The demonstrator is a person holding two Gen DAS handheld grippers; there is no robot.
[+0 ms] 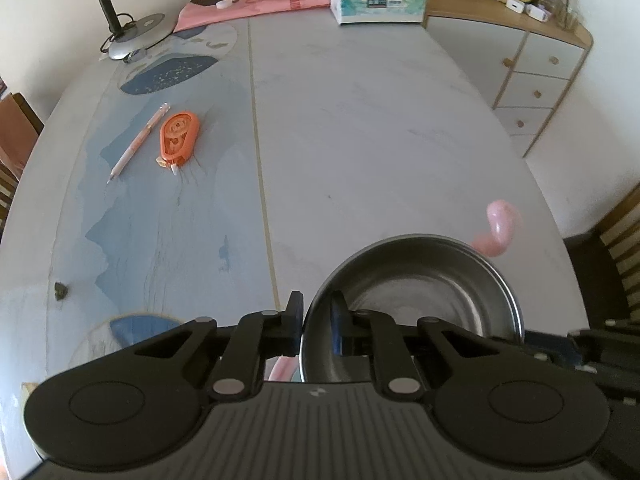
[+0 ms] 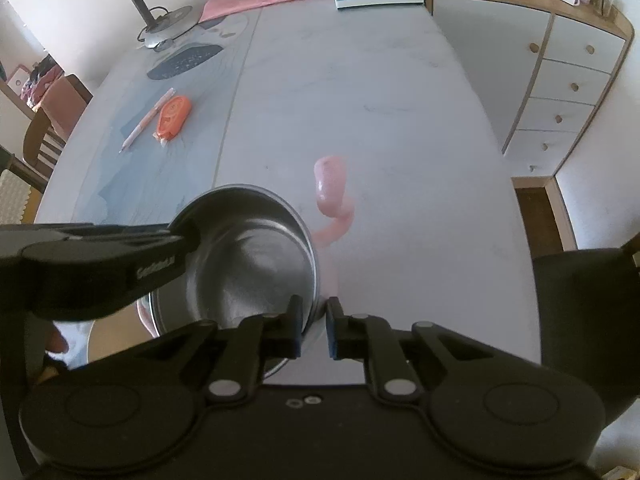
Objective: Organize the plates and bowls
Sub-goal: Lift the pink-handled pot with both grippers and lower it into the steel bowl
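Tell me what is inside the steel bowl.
The steel bowl looks empty: only bare, shiny metal shows inside. The claws cover parts of the inside near its rim, so nothing can be said about those spots.

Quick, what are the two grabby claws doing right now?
Left gripper: closed on the rim of the metal bowl.
Right gripper: closed on the same bowl's rim, opposite side.

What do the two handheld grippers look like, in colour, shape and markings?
Both the left gripper and the right gripper are matte black, with round pivot housings, silver rivets on angled linkage bars and dark blue pads on the fingers. The left one's side bears blurred pale lettering.
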